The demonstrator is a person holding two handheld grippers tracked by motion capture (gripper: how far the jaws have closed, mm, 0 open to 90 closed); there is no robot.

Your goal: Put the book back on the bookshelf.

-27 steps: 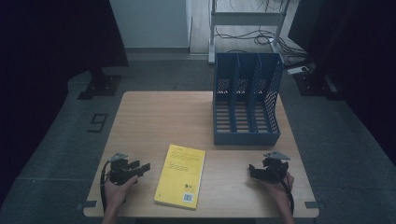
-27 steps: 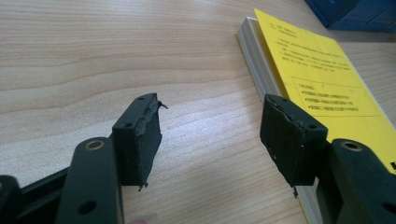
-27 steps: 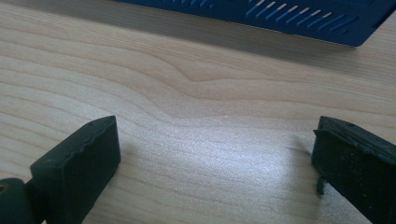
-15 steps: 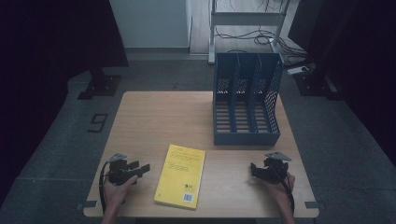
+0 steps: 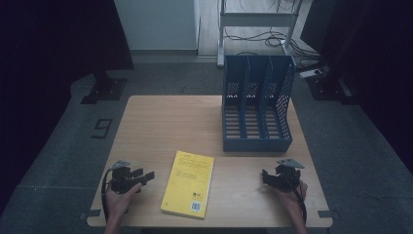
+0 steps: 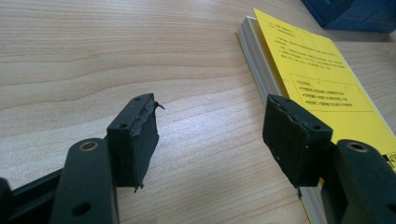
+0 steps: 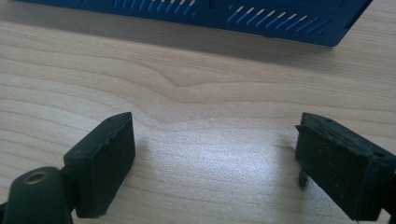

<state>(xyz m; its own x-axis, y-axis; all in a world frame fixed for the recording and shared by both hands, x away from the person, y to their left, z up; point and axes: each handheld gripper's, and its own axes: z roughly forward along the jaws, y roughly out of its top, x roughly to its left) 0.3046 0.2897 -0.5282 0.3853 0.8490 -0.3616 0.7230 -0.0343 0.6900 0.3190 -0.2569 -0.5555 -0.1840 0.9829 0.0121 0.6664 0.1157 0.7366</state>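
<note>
Yellow book (image 5: 188, 183) lies flat on the counter (image 5: 160, 126), ungrasped; both the left tool (image 5: 139, 177) and right tool (image 5: 267, 176) are held wide open and empty. The approach step is judged in hand: next, the left tool must be brought onto the book's near edge, likely for the blue file rack (image 5: 257, 105).

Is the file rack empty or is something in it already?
Empty: the rack shows bare slots; the book lies flat on the table.

The high view looks forward and down over the whole worktop (image 5: 165, 122). Each claw camera sits low and close above the wood. The left one shares the yellow book (image 6: 322, 79), the right one the blue rack (image 7: 280, 21).
</note>
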